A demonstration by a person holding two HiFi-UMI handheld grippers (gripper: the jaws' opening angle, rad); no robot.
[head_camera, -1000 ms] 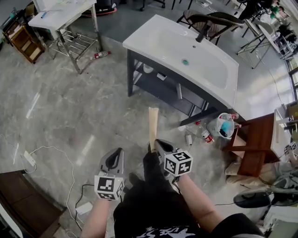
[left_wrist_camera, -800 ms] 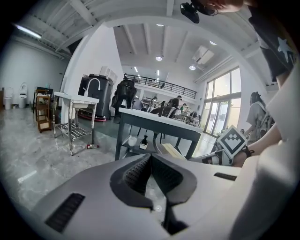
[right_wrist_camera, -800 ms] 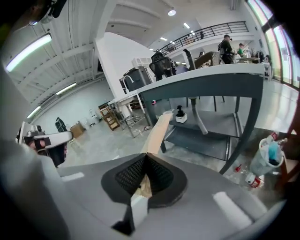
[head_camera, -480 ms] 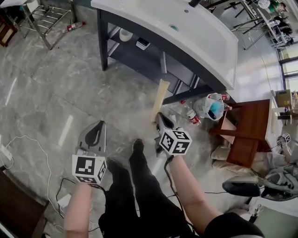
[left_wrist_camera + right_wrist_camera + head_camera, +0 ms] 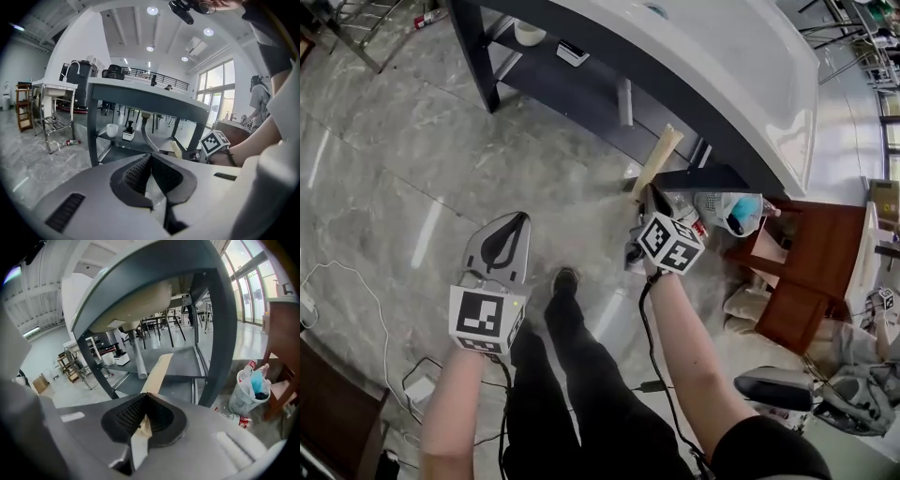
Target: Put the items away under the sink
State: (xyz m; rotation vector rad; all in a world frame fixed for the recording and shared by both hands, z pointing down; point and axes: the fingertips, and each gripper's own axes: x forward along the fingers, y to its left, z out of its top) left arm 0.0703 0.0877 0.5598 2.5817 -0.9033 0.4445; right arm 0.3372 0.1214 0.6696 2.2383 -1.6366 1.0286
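My right gripper (image 5: pixel 646 194) is shut on the near end of a long flat tan pack (image 5: pixel 659 153). The pack sticks out ahead toward the dark grey vanity's lower shelf (image 5: pixel 581 92), under the white sink top (image 5: pixel 741 66). In the right gripper view the tan pack (image 5: pixel 157 370) runs from my right gripper (image 5: pixel 145 398) toward the shelf (image 5: pixel 185 361), beside the drain pipe (image 5: pixel 136 359). My left gripper (image 5: pixel 518 217) is shut with nothing in it, over the floor left of the vanity leg. In the left gripper view my left gripper (image 5: pixel 150 155) faces a white cup (image 5: pixel 111 130) and a small dispenser bottle (image 5: pixel 128 132) on the shelf.
A white mesh basket (image 5: pixel 724 212) holding a blue item stands by the vanity's right leg, with small bottles on the floor around it. A brown wooden stool (image 5: pixel 806 272) is to the right. Cables (image 5: pixel 356 309) trail on the floor at left. A metal rack (image 5: pixel 51 125) stands far left.
Both grippers have moved forward and down toward the vanity. The tan pack's far end has come from the open floor to the shelf's front edge. The vanity now fills the top of the view.
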